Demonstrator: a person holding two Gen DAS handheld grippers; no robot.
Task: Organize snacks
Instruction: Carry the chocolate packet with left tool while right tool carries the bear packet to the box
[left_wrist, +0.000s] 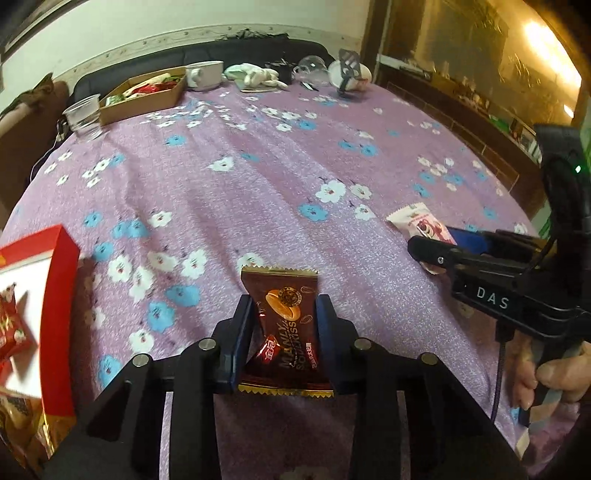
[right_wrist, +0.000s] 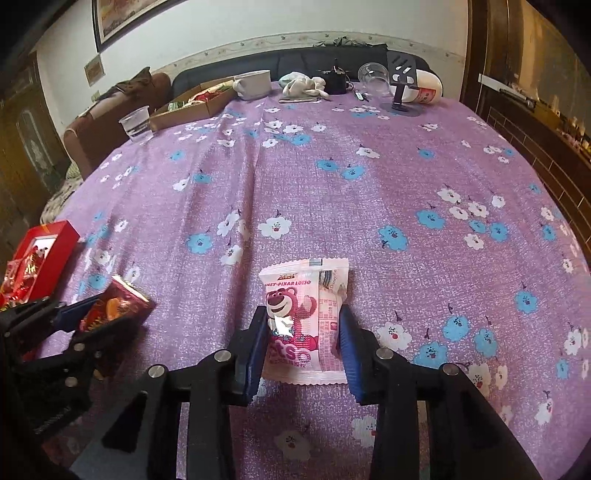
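**Two hand-held grippers, each clamping a wrapped snack above a floral tablecloth**

Left wrist view. The left gripper (left_wrist: 284, 314) is gripping a dark brown foil snack packet with gold serrated ends (left_wrist: 286, 332); its two blue-padded fingers (left_wrist: 243, 332) are pressing against the packet's long sides, closed to the packet's width. The packet is lying lengthwise between them over the purple flower-printed tablecloth (left_wrist: 258, 177). At the left edge, a red cardboard box with a white interior (left_wrist: 59, 295) is holding red wrapped sweets. At the right, the right gripper (left_wrist: 432, 251) is reaching in, clasping a pale pink wrapper. A brown cardboard tray of snacks (left_wrist: 144, 96), a clear plastic cup (left_wrist: 83, 114) and a white ceramic mug (left_wrist: 203, 75) are standing at the far edge.

Right wrist view. The right gripper (right_wrist: 303, 325) is holding a pink-and-white plastic snack packet printed with a pink bear (right_wrist: 304, 317), its fingers closed on both sides. Whether the packet is touching the cloth cannot be told. The left gripper (right_wrist: 85, 314) is appearing at the left with the brown packet (right_wrist: 118, 306), near the red box (right_wrist: 48, 254).
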